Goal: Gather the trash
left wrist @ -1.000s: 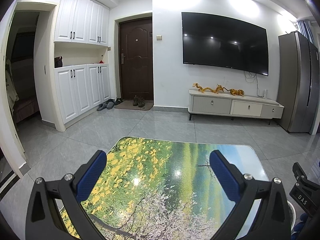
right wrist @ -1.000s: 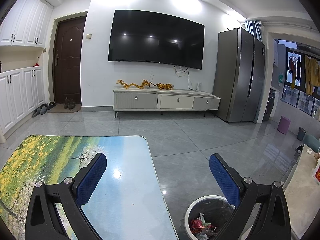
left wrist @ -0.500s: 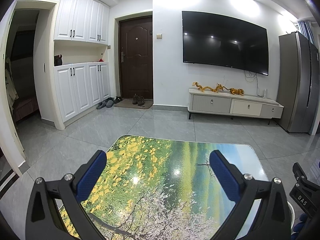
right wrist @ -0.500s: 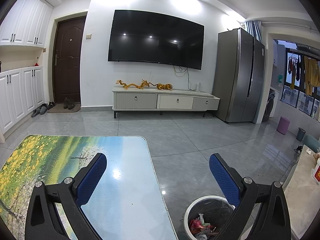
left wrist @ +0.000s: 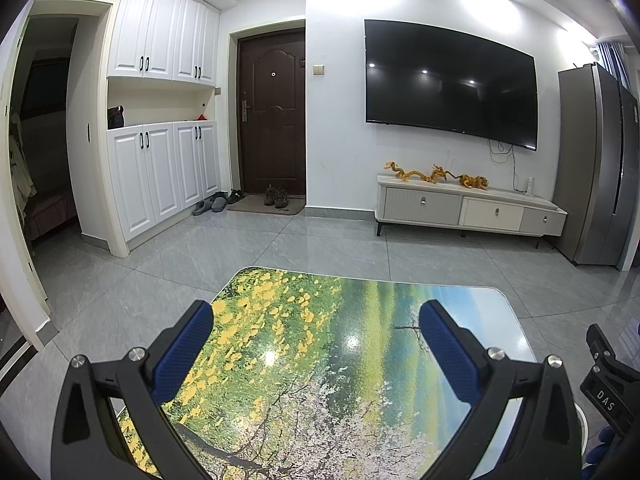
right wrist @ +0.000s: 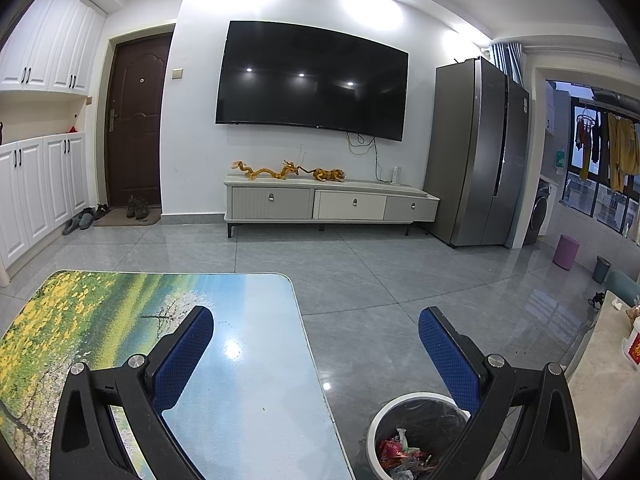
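Note:
A white round trash bin with a black liner stands on the floor right of the table; crumpled wrappers lie inside it. My right gripper hovers open, its blue pads spanning the table's right edge and the bin, nothing between them. My left gripper is open above the low table, whose top bears a landscape print of yellow flowers and blossom. No loose trash shows on the visible tabletop. The bin's rim peeks in at the left wrist view's lower right, beside part of the right gripper's body.
Grey tiled floor stretches to a TV cabinet under a wall TV. A steel fridge stands right, white cupboards and a dark door left, shoes on the mat. A marble counter edges the far right.
Both views have shifted only very slightly; the grippers stay open and nothing on the table or in the bin has moved.

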Tool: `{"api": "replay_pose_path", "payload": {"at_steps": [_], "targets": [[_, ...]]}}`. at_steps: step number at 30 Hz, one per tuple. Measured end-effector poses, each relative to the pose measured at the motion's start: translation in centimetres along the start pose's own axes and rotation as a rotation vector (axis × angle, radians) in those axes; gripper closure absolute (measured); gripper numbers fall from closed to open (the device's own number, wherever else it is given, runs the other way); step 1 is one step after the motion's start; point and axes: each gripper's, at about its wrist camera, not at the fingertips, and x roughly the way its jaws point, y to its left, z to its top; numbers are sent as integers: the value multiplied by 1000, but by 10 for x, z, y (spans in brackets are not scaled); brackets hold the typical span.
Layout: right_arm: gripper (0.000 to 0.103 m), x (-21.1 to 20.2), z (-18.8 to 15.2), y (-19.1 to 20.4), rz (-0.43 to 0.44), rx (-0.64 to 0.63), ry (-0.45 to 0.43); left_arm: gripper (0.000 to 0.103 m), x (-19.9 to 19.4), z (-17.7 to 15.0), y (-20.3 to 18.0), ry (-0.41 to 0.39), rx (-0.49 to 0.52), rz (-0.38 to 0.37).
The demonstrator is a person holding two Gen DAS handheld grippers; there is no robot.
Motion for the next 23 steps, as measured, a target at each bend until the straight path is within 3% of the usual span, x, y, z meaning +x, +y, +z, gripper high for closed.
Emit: {"api": "replay_pose_path", "payload": {"at_steps": [23], "targets": [[0, -3, 5, -3, -6, -2, -8, 0, 0, 2, 1, 2, -4, 1]]}}
